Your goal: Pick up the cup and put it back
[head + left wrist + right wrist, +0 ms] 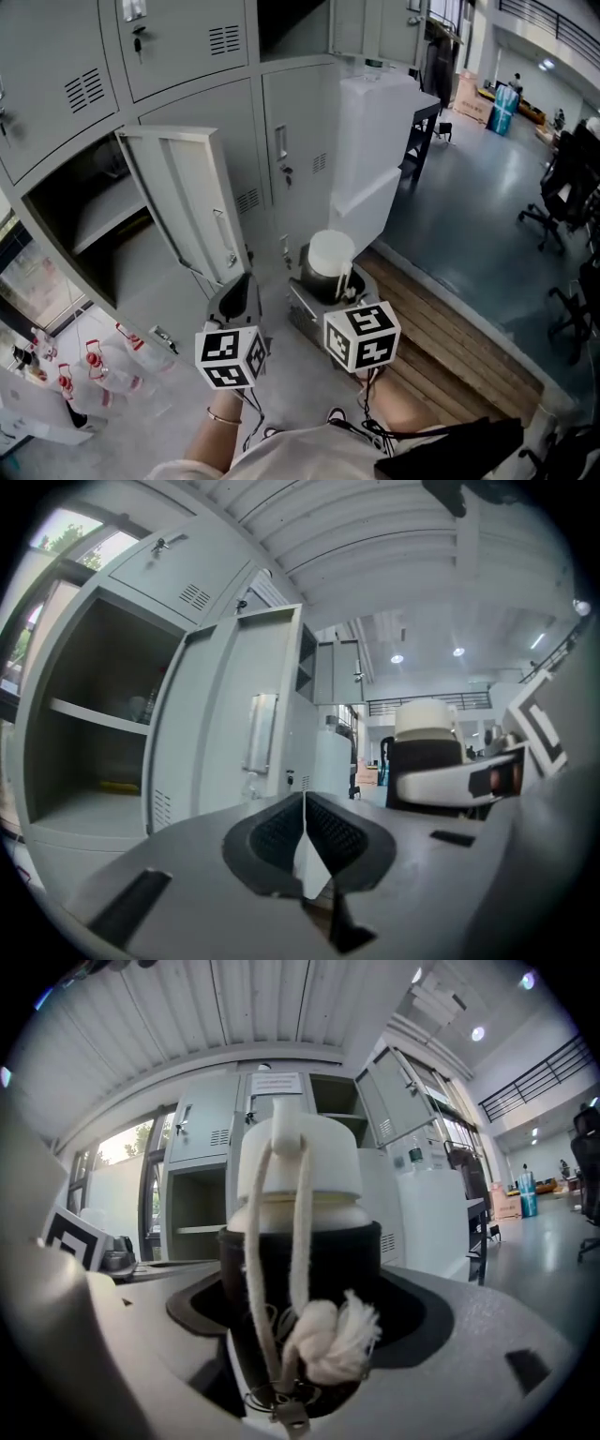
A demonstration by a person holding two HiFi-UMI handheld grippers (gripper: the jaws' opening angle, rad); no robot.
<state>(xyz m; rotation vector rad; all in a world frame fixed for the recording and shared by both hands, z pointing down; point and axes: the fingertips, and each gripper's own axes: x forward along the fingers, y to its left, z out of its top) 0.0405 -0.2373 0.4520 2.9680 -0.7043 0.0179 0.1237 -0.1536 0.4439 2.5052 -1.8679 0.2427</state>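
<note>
cup (300, 1241) sits clamped between the right gripper (305, 1309) fingers: dark sleeve body, white lid (300, 1162) above the pads, upright. Pads (199, 1302) press the sleeve on both sides, so the right jaws are narrowed onto the cup. White cord (298, 1232) runs from the lid down the near face of the cup and ends in a frayed knot (330, 1335) low between the fingers, with a small metal clip under it

head view: cup (331, 255) pokes out past the right gripper (328, 281) fingertips, marker cube (362, 335) behind them. Held in the air, not resting on anything I can see

left gripper (304, 832): fingers (272, 836) pressed together, only a thin seam between them, nothing held. The cup (424, 738) shows off to the right of its fingers, well apart. In the head view the left gripper (239, 295) is just left of the right one, at a similar height

ahead of the left fingers: grey lockers, one locker door (192, 202) swung open, open compartment (84, 733) with a shelf (98, 716) left of it. Something yellow lies on the compartment floor, can't tell what

ahead of the right fingers: tall white unit (375, 150) beside the lockers. Wooden platform (450, 347) below and right of them, office chairs (562, 197) far right
</note>
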